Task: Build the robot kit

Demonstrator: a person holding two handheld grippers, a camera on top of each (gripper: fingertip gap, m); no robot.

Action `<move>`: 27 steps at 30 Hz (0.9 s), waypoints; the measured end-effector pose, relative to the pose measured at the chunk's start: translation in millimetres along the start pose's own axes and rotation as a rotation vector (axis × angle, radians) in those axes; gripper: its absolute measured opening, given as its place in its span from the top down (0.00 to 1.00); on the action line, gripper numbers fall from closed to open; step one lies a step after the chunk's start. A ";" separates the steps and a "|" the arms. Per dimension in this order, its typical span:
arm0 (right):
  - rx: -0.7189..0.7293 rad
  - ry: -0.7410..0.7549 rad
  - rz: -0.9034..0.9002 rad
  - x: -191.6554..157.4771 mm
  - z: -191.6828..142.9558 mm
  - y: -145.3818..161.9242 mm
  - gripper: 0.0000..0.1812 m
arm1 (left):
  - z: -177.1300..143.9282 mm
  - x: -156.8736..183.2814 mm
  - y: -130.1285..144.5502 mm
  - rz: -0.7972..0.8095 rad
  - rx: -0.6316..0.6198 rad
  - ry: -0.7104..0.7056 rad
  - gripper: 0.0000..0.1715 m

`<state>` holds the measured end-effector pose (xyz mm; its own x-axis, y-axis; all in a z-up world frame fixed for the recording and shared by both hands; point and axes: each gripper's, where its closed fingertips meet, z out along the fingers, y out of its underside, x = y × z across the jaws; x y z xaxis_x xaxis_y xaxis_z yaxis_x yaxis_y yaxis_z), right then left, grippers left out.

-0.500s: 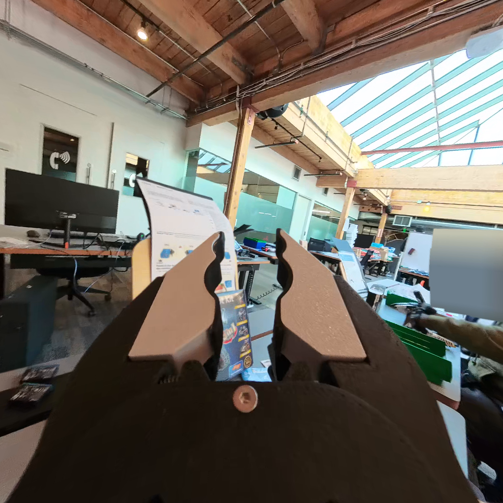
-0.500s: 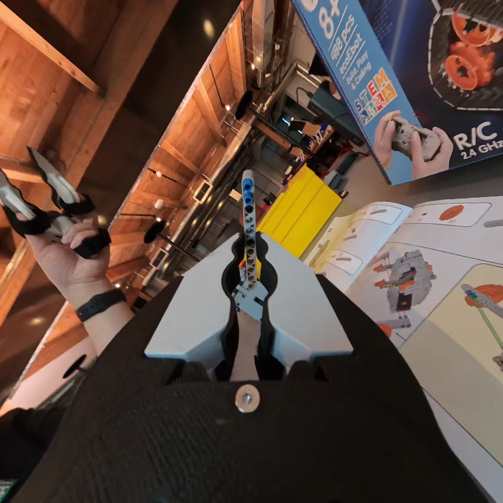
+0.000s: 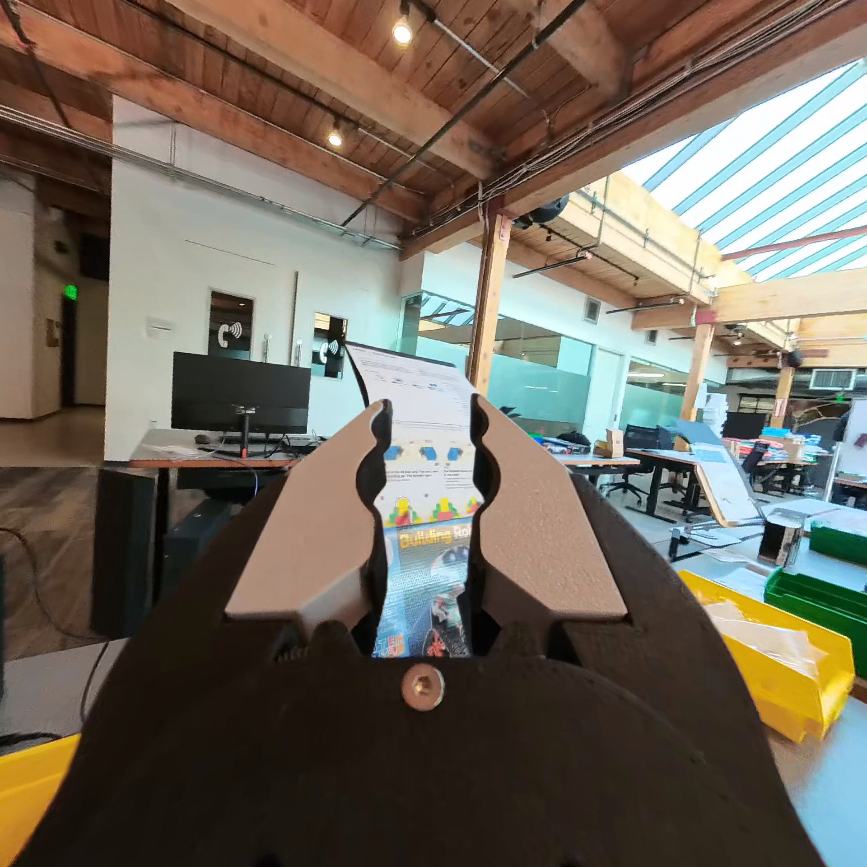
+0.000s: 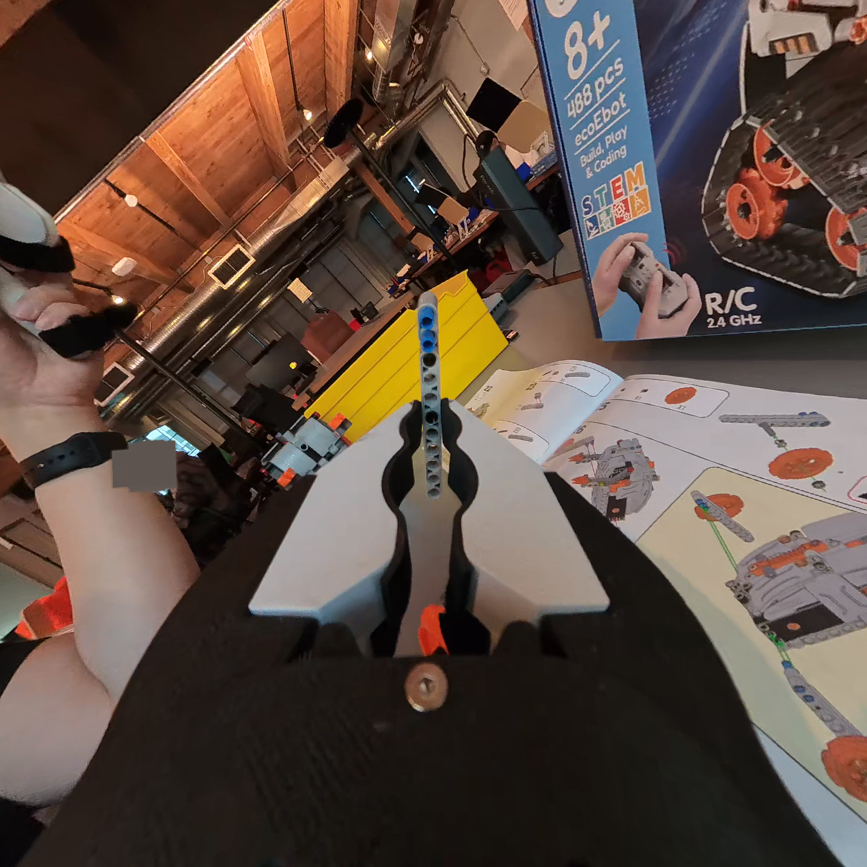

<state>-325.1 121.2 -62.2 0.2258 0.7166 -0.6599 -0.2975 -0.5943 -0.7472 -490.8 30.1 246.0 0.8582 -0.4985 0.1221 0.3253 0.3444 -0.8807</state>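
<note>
**Right wrist view: beam pinched, left claw parted and bare**

Right wrist view shows a large blue toy box [image 4: 703, 155] standing at the upper right on the table [image 4: 553, 323], with an open instruction booklet [image 4: 703, 469] lying flat below it. A yellow bin [image 4: 413, 361] sits farther off, and a partly built grey-and-orange model [image 4: 309, 445] lies near it. The right gripper [image 4: 430, 408] is closed on a grey perforated beam [image 4: 429, 422] with blue pins at its far end; the beam stands upright beyond the tips. A person's hand [image 4: 42, 356] is at the left edge.

In the left wrist view, the left gripper [image 3: 429, 403] is parted and holds nothing. An upright printed sheet [image 3: 422, 403] and a blue box [image 3: 427, 586] show through the gap, and another yellow bin [image 3: 774, 657] is at right.
</note>
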 end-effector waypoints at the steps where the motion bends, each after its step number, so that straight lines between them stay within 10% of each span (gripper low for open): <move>1: -0.002 0.011 -0.003 2.5 -1.4 0.6 0.97 | 1.1 0.1 1.7 -0.005 -0.007 0.004 0.81; 27: 0.083 -0.126 0.256 -13.9 -13.2 -7.9 0.97 | 45.1 53.8 70.5 -0.117 -0.228 0.195 0.84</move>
<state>-313.7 111.1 -48.2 0.0179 0.5903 -0.8070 -0.4062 -0.7332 -0.5454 -403.8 63.4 211.1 0.7209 -0.6748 0.1578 0.3006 0.0994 -0.9485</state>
